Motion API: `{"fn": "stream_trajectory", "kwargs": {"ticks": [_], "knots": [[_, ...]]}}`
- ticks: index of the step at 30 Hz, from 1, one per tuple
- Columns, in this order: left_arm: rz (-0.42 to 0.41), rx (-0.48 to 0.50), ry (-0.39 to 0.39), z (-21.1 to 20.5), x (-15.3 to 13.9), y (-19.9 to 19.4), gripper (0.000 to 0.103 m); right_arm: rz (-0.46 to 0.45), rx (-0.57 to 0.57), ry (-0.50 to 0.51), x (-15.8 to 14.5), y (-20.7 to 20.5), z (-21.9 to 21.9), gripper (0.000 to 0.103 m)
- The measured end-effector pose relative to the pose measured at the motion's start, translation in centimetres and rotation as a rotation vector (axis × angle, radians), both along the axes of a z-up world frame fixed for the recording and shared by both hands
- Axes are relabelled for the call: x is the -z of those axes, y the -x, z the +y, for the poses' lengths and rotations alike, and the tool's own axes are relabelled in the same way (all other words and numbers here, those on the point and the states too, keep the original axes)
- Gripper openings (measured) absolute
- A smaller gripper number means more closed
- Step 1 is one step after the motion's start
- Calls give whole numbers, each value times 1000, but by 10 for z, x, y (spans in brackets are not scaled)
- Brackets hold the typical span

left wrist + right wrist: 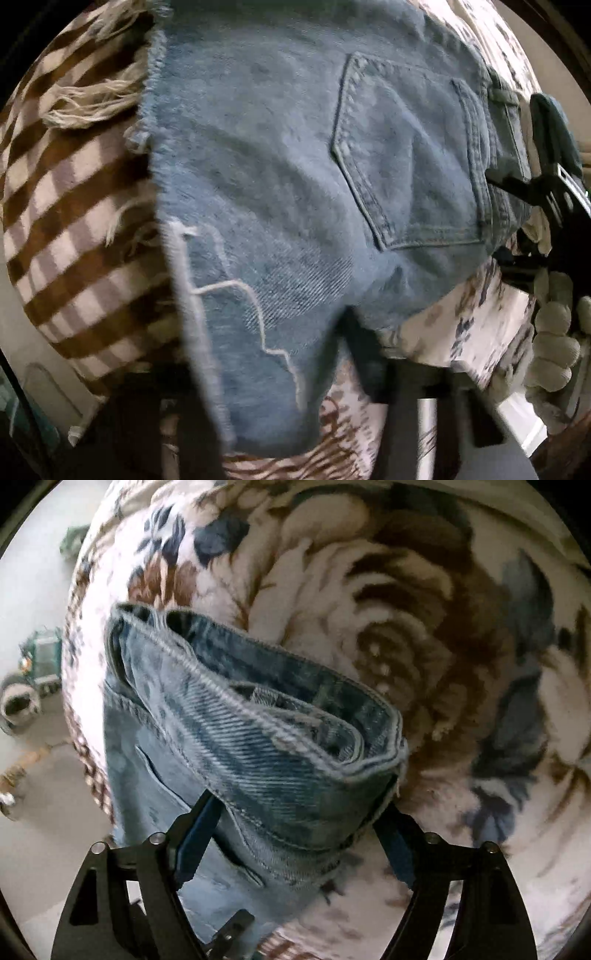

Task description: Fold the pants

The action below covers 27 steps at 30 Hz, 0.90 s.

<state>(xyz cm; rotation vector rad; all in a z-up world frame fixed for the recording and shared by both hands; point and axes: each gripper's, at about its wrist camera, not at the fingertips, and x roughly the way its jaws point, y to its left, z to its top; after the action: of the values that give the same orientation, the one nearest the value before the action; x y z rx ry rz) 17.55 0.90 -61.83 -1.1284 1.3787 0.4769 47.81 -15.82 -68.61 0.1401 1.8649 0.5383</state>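
Light blue denim shorts (280, 206) with frayed hems and a back pocket (413, 162) fill the left wrist view, lifted close to the camera. The cloth hides my left gripper's fingers at the bottom of that view. In the right wrist view the folded waistband (280, 731) lies between my right gripper (295, 812) fingers, whose blue pads (199, 834) press its sides. The right gripper also shows at the right edge of the left wrist view (554, 177), held by a gloved hand (554, 339).
A floral blanket (424, 635) in white, brown and blue covers the surface. A brown and white checked blanket with fringe (70, 206) lies to the left. A green toy truck (40, 664) stands on the pale floor (37, 775) beyond the blanket's edge.
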Motion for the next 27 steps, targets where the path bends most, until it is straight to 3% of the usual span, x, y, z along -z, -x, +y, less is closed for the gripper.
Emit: {"fn": "stream_trajectory", "kwargs": {"ticks": [1,5,10,13,15,17,19,20,22,24,25,27], "knots": [[-11,9,-16,0,-1,-6,23,-1,23,-19,0,2,-4,56],[-49,122,-101,-2,-20,-11,15,-52,81,-25,-16,13,-23,36],[-86,320,-195,8,-58,0,14,-84,105,-4,-58,42,-40,32],[-105,407,-262,32,-85,15,13,-50,155,-4,-83,74,-62,31],[-98,435,-280,48,-89,36,13,-27,169,-5,-91,100,-71,31],[-79,424,-278,48,-74,43,18,-9,136,8,-84,128,-74,36],[-10,327,-194,57,-48,58,28,39,125,38,-69,145,-83,47],[29,222,-128,66,-38,71,36,55,120,64,-61,150,-87,56],[-7,53,-64,77,-43,103,46,59,123,60,-57,159,-95,63],[-32,-99,-53,81,-56,131,84,51,114,54,-60,165,-100,77],[-47,-179,-40,83,-63,146,86,48,107,50,-63,168,-104,83],[-53,-335,1,82,-71,175,87,54,101,45,-67,177,-112,83]]}}
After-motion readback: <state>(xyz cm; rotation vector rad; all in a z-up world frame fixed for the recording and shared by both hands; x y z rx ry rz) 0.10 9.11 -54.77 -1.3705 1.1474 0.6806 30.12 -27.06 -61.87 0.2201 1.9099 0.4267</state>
